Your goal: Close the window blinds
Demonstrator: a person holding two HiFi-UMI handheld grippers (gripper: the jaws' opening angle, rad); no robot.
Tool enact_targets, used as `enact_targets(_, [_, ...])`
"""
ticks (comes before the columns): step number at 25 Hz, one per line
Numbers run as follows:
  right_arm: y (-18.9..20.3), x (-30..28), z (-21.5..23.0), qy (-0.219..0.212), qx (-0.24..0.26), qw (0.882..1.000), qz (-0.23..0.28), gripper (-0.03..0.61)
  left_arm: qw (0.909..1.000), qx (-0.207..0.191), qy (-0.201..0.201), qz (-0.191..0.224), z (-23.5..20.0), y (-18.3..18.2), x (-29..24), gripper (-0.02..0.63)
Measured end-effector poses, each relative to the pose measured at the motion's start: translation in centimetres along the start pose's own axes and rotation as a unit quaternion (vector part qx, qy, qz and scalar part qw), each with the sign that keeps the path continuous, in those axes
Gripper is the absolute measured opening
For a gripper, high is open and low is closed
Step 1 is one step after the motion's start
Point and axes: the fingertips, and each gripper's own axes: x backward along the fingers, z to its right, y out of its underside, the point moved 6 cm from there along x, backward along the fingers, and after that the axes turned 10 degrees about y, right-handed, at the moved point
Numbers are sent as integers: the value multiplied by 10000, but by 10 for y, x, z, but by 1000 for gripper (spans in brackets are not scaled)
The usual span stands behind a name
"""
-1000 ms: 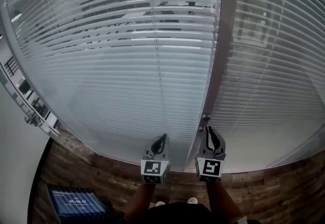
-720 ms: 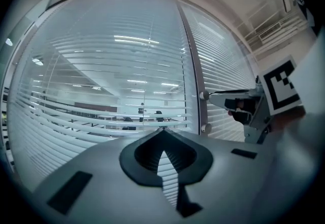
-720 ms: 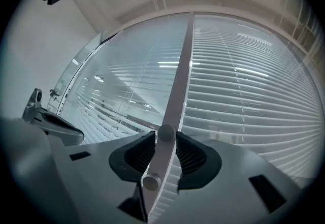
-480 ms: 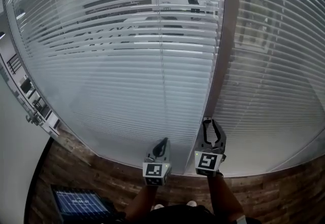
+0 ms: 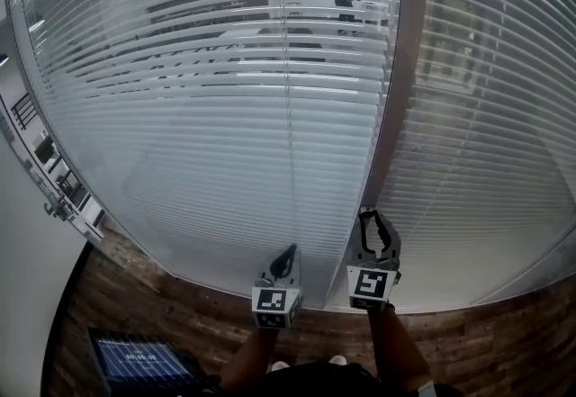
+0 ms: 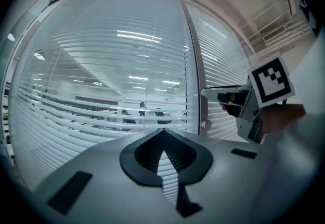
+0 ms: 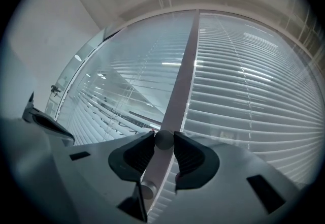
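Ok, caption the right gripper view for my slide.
Right gripper, jaws just opened, with the upper round knob of the window post between its tips, slatted blinds either side.

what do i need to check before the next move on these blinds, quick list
1. Knob between the right hand-held gripper jaws: ok; they have just been opening and straddle it.
2. Knob gripped: not ok; jaws stand open.
3. Left hand-held gripper out of the way: ok; shut, empty.
4. Left blind slats closed: not ok; the room behind shows through.
5. Correct knob chosen, given a second knob lower on the post: cannot tell.
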Motion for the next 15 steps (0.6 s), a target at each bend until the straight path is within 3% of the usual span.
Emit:
enact_targets(3, [2,-1,2,-23,-580,9982,-150,121,10000,18,22,-27,1,1,-1,0])
enact_targets(6, [7,-2,5,8,-1638,9858,-365,121,9999,19,-15,-109,2,0,2,0])
enact_targets(8, [9,0,7,19,-2591,9642,-571,121,9998,117,-83,-128,2,3,7,0])
enact_targets(11, [10,6,5,63,-3824,9194,-923,120,9996,204,-88,-157,-1,9,17,0])
enact_targets(13, [8,6,5,120,-4303,8967,-1027,120,9997,167,-96,-164,-3,11,18,0])
enact_targets(15, [5,3,8,181,-4561,8830,-1097,120,9997,117,-100,-176,-5,11,16,0])
